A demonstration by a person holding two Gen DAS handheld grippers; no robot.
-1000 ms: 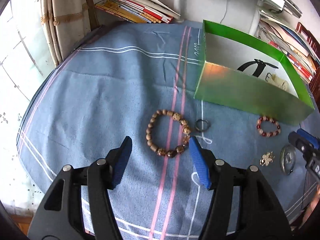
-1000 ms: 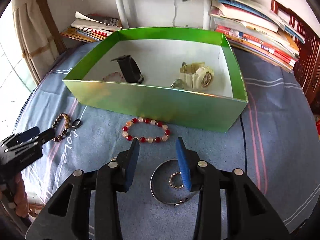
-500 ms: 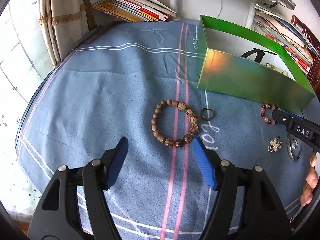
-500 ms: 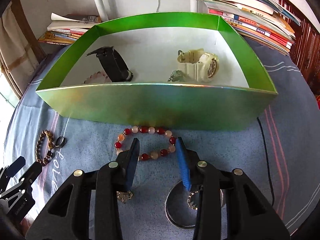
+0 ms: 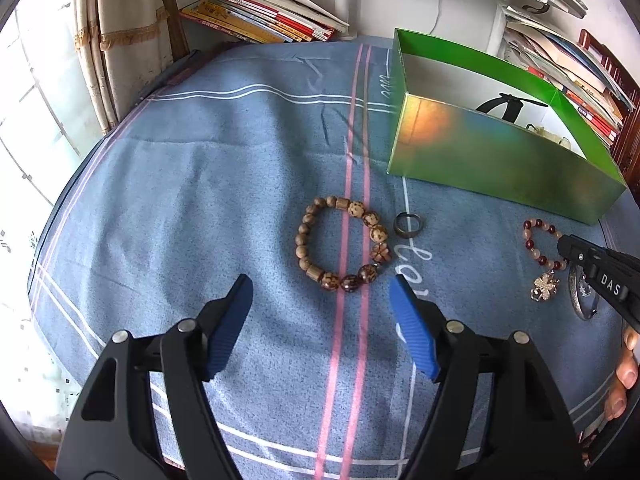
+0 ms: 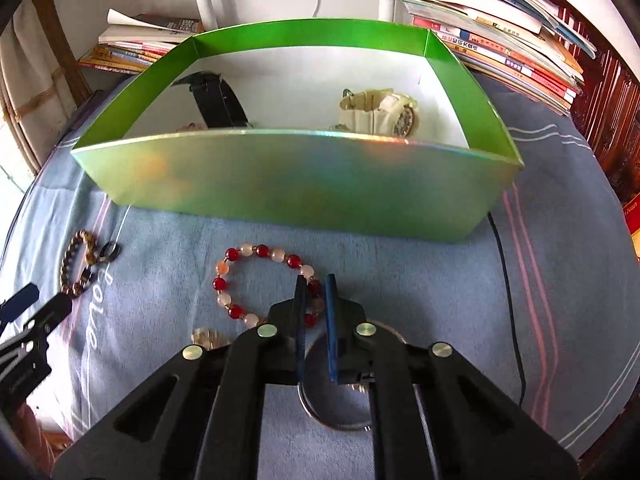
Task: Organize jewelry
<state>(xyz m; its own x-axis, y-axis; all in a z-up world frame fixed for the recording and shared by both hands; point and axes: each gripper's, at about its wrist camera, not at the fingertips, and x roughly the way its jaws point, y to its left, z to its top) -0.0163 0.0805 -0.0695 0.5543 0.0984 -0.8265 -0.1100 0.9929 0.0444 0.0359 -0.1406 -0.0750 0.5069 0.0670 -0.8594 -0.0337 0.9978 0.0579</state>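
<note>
A brown wooden bead bracelet (image 5: 302,238) lies on the blue cloth just ahead of my left gripper (image 5: 320,284). Its jaws are opening and nothing is between them. Right of that bracelet sits a dark ring (image 5: 400,227). My right gripper (image 6: 314,280) is shut on the right side of a red and white bead bracelet (image 6: 230,254), which rests on the cloth in front of the green box (image 6: 296,184). In the left wrist view the same bracelet (image 5: 530,244) lies under the right gripper's tip (image 5: 568,246).
The box holds a black watch (image 6: 218,100) and a cream watch (image 6: 380,114). A silver bangle (image 6: 336,426) and a small gold flower brooch (image 5: 544,286) lie near the right gripper. Stacked books (image 6: 500,52) line the far edge, and a curtain (image 5: 116,40) hangs at the left.
My right gripper moved forward from over the silver bangle to the red and white bracelet and closed on it. My left gripper's jaws spread wider behind the wooden bracelet.
</note>
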